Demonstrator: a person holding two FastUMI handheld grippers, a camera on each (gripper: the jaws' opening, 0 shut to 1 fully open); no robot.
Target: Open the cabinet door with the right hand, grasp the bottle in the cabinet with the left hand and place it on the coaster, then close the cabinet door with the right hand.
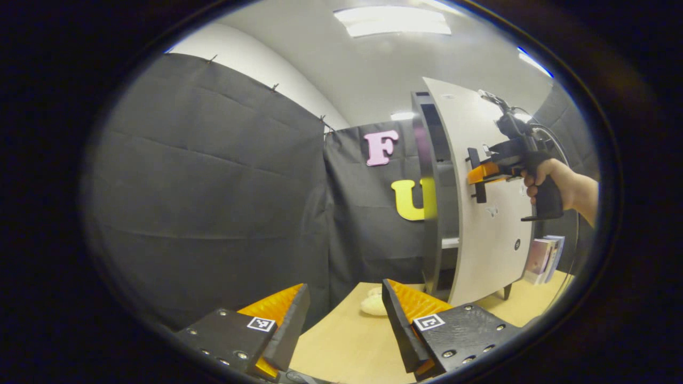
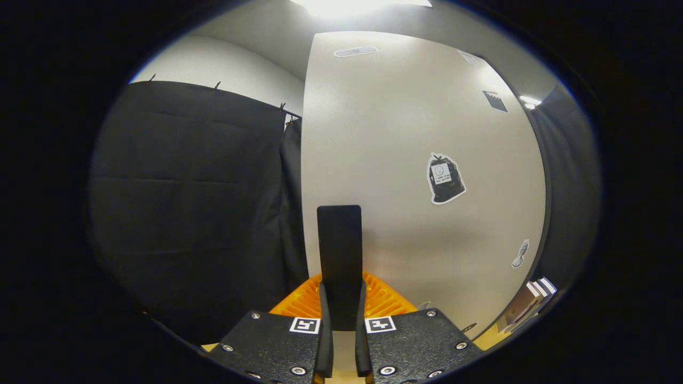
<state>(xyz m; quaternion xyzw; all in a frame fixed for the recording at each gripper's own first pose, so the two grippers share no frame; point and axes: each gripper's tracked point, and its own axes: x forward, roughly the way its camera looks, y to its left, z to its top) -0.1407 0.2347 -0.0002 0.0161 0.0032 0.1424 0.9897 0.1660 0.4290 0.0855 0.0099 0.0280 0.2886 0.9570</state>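
In the left gripper view a white cabinet door point(image 1: 483, 213) stands partly swung out from a dark cabinet frame point(image 1: 429, 202). A hand holds my right gripper point(image 1: 478, 176) against the black door handle point(image 1: 476, 178). In the right gripper view the door point(image 2: 416, 160) is close in front, and my right gripper point(image 2: 340, 298) is shut on the upright black handle point(image 2: 339, 250). My left gripper point(image 1: 344, 312) hangs open over the wooden table point(image 1: 347, 341) with nothing between its fingers. A pale round thing point(image 1: 373, 304), perhaps the coaster, lies on the table near the cabinet. The bottle is hidden.
Several books point(image 1: 543, 258) lean beside the cabinet on the right, also seen low at the door's edge as books point(image 2: 536, 298). Black cloth point(image 1: 213, 202) walls the booth on the left and behind. A cabinet leg point(image 1: 506, 292) stands on the table.
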